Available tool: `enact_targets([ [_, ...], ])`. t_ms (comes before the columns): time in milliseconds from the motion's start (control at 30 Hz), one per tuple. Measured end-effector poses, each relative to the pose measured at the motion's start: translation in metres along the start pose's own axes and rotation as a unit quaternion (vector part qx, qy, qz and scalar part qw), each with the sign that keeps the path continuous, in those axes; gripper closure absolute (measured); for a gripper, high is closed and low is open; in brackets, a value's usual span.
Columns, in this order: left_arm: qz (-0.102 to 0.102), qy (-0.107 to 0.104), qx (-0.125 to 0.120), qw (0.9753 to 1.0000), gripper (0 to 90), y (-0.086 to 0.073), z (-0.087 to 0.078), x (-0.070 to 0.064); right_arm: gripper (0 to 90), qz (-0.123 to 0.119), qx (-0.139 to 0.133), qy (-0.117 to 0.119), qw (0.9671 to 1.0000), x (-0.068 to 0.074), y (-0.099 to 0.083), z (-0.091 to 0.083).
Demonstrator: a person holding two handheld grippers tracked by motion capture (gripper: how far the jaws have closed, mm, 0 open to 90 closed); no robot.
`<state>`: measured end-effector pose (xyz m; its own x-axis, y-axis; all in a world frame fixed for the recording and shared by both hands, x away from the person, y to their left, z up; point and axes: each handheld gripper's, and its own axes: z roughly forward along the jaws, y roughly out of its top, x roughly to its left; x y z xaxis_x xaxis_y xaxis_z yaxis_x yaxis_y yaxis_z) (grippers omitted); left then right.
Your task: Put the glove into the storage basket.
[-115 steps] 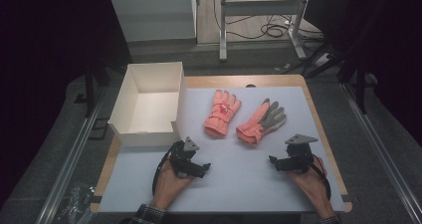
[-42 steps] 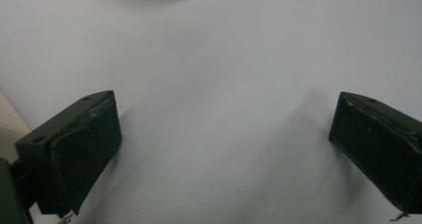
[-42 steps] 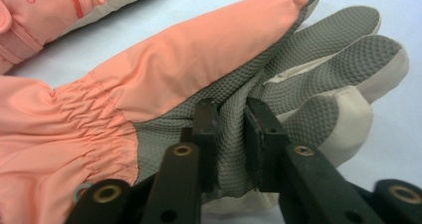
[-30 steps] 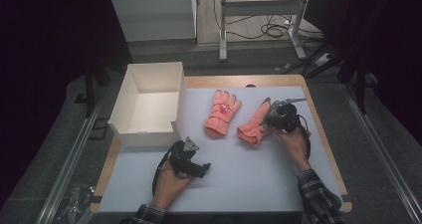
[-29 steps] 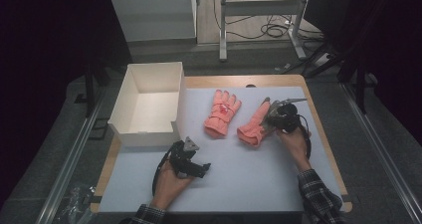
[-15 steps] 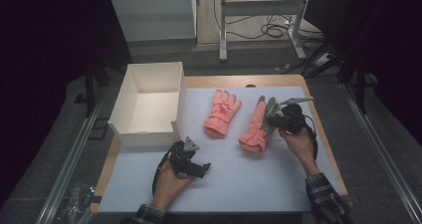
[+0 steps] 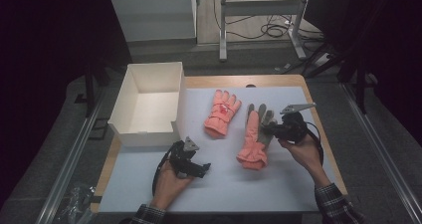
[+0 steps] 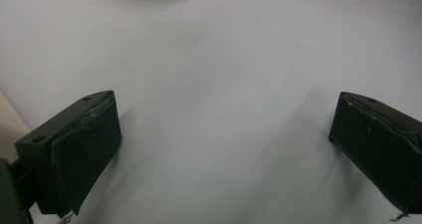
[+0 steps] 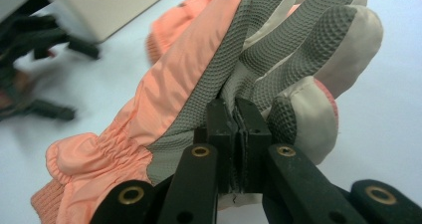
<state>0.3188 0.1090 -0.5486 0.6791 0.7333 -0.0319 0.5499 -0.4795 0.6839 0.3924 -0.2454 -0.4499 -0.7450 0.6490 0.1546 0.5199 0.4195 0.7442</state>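
Two orange gloves lie on the white mat. The left glove (image 7: 221,113) rests flat with its back up, near the box. My right gripper (image 7: 270,128) is shut on the right glove (image 7: 255,137), pinching its grey palm edge and lifting that side. In the right gripper view the jaws are closed on the right glove's (image 9: 209,89) grey textured fabric just below the fingers. My left gripper (image 7: 203,168) rests on the mat near the front, held in a hand. Its black fingertips (image 8: 74,154) stand wide apart over bare mat, with nothing between them.
A white open box (image 7: 149,104) stands at the mat's back left and holds nothing. The wooden table edge (image 7: 318,129) runs along the right. Bare mat (image 7: 234,189) lies in front between the two hands.
My right gripper moved from the front right up to the right glove, shut on its grey palm side, then dragged it slightly toward the front. The left gripper stayed put.
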Motion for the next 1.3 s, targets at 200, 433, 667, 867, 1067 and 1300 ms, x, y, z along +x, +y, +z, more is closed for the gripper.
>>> enact_targets([
  [200, 0.001, 0.001, -0.001, 1.0000, 0.0, 0.000, 0.000, 0.000, 85.9, -0.034, 0.014, 0.047, 0.9982, 0.011, -0.004, 0.001],
  [433, 0.000, 0.001, -0.002, 1.0000, 0.0, 0.000, 0.000, 0.000, 85.9, -0.057, 0.045, 0.075, 0.9945, 0.018, -0.008, 0.016],
  [667, -0.004, -0.001, -0.001, 1.0000, 0.0, 0.000, 0.000, -0.001, 85.8, -0.076, 0.078, 0.081, 0.9908, 0.022, -0.013, 0.037],
  [867, -0.004, -0.001, -0.001, 1.0000, 0.0, 0.000, 0.000, 0.000, 81.2, -0.096, 0.089, 0.065, 0.9893, 0.022, -0.014, 0.052],
  [1067, -0.004, -0.001, -0.001, 1.0000, 0.0, 0.000, 0.000, -0.001, 73.9, -0.101, 0.062, 0.043, 0.9920, 0.019, -0.011, 0.046],
  [1300, -0.004, -0.001, -0.002, 1.0000, 0.0, 0.000, 0.000, -0.001, 62.7, -0.085, 0.039, 0.015, 0.9955, 0.017, 0.002, 0.043],
])
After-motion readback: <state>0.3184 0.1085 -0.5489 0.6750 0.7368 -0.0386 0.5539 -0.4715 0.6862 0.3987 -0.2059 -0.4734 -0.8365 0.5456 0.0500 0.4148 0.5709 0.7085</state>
